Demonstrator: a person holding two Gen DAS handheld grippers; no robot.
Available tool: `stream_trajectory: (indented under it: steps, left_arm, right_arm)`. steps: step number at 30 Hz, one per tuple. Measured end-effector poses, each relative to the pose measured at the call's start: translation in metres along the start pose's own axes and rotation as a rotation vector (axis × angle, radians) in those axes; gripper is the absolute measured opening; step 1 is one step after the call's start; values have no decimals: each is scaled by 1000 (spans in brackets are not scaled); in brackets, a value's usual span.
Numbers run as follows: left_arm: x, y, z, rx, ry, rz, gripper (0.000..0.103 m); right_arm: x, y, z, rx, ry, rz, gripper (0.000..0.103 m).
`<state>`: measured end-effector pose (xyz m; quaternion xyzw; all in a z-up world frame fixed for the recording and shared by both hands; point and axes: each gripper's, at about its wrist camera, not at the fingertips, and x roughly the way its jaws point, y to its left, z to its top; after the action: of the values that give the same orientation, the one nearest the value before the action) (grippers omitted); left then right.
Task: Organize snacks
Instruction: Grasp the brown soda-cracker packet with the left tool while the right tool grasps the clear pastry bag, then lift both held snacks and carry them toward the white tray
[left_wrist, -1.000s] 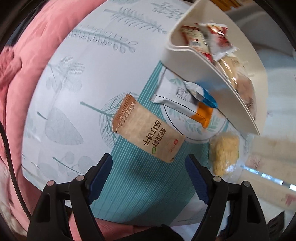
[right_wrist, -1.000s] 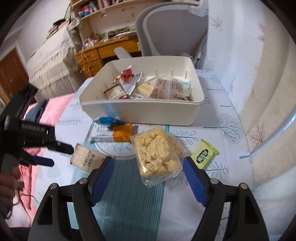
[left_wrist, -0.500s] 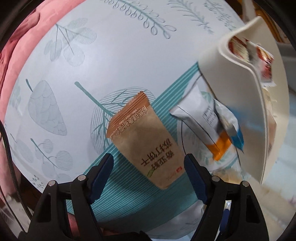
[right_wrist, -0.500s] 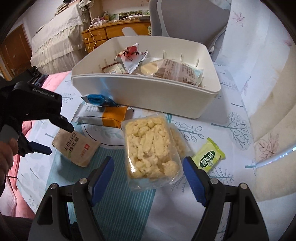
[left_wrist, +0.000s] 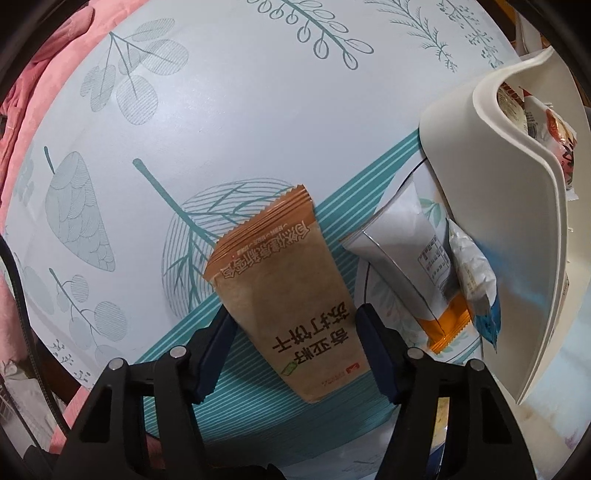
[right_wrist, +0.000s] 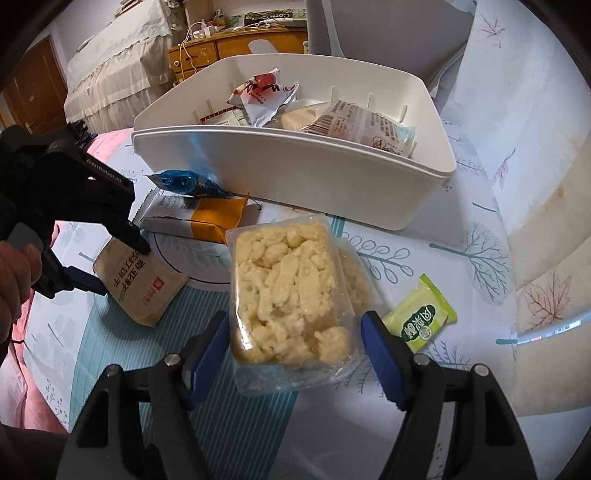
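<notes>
Both claws have dropped onto their packets

The left gripper (left_wrist: 291, 326) has come down over the last second and its fingers, spread apart, now straddle the near end of the brown biscuit packet (left_wrist: 286, 295); they are not pinching it yet, as far as I can see. The right gripper (right_wrist: 293, 341) has closed in the same way, jaws wide either side of the clear pack of yellow puffs (right_wrist: 288, 295), not yet squeezing. To me that reads as two pick-ups about to happen at once, each needing only the close.

Everything sits in relation to the white bin (right_wrist: 295, 177). The puffs lie just in front of its near wall, a second such pack half under them. The brown packet is in front of the bin and off to its left. Between it and the bin lie a grey-and-orange packet (right_wrist: 195, 219) and a blue wrapper (right_wrist: 184, 182), the wrapper close against the wall. A green sachet (right_wrist: 419, 314) rests in front of the bin's right end.

Inside the bin: a red-and-white packet (right_wrist: 262, 94), a printed wrapped bun (right_wrist: 362, 127), and smaller packets I can't make out
</notes>
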<state>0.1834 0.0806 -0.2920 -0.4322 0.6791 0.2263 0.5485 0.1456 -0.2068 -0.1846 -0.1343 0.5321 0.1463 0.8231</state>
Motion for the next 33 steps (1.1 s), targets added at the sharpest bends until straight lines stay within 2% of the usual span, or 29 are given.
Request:
stream_trajectory:
  steps: [11, 20, 21, 22, 25, 26, 28, 33]
  left_arm:
    - [-3, -6, -4, 9, -7, 6, 61]
    - [-4, 1, -9, 25, 82, 36, 59]
    - [-6, 1, -10, 28, 82, 31, 54]
    - [-8, 0, -10, 34, 79, 31, 44]
    - [-17, -5, -11, 92, 85, 40, 29]
    - [-17, -4, -10, 96, 91, 34, 29]
    - [-16, 3, -10, 81, 113, 55, 21]
    - [-17, 15, -18, 70, 131, 37, 21]
  right_arm:
    - [5, -1, 0, 10, 30, 8, 59]
    - [0, -7, 0, 76, 83, 24, 57]
    - [-2, -8, -1, 86, 86, 27, 57]
    - [-4, -8, -2, 93, 87, 29, 56]
    - [-12, -10, -4, 113, 80, 35, 56]
    - [-15, -10, -5, 119, 77, 35, 56]
    - [-18, -11, -7, 129, 75, 38, 56]
    - [-31, -7, -13, 133, 50, 34, 56]
